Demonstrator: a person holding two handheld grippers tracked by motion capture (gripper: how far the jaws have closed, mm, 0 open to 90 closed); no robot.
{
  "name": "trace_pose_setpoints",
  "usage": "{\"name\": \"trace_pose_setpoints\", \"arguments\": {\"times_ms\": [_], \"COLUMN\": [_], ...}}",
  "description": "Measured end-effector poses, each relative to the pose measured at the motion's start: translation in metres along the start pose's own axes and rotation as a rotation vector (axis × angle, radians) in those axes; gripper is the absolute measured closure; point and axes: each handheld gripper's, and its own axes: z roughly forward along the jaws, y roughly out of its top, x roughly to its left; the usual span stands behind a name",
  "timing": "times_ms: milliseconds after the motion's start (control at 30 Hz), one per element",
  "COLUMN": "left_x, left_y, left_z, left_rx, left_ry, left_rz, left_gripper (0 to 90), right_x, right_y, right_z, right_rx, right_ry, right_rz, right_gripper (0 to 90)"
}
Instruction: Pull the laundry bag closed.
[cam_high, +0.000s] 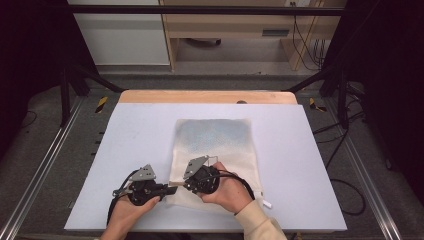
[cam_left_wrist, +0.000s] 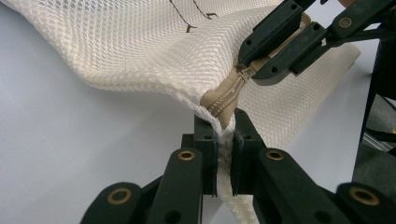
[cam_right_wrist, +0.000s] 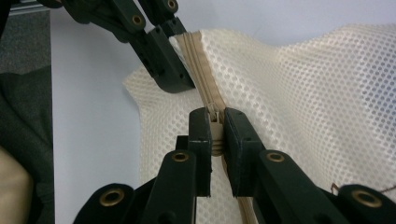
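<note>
A cream mesh bag lies flat near the middle of the pale counter, its near edge under the two hands. A bluish patch shows through the mesh toward the far end; what is inside cannot be made out.

The left gripper has its fingers clamped narrow on the corner of the bag, at the end of the beige zipper. The mesh bunches up between them, and the fabric below the pinch is hidden by the gripper's own links. In the high view the left gripper points rightward at the bag's near left corner, the left hand wrapped around its body.

The right gripper is closed on the zipper's slider; only the slider's top shows above the fingers (the pull tab, if any, is covered). The zipper tape runs from there up to the left gripper, which grips just beyond. From above, the right gripper sits on the bag's near edge, tips facing the left one and very close to it, held by the right hand, whose cream sleeve is cut off by the bottom of the frame.

How far the zipper stands open is hard to tell.
</note>
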Motion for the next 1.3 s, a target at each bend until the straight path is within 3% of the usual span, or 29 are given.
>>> {"name": "trace_pose_setpoints", "arguments": {"times_ms": [267, 733, 1300], "left_x": [0.0, -0.001, -0.005], "left_y": [-0.001, 0.001, 0.0], "left_z": [0.0, 0.0, 0.002], "left_rx": [0.001, -0.01, -0.013], "left_ry": [0.001, -0.002, 0.004], "left_rz": [-0.001, 0.003, 0.018], "left_gripper": [83.1, 83.1, 83.1], "right_x": [-0.005, -0.007, -0.011], "right_y": [-0.012, -0.017, -0.03], "right_z": [-0.006, -0.021, -0.034], "right_rx": [0.011, 0.008, -0.001], "right_ry": [-0.01, -0.033, -0.044], "right_rz": [0.029, 0.027, 0.061], "right_gripper": [82.1, 82.1, 82.1]}}
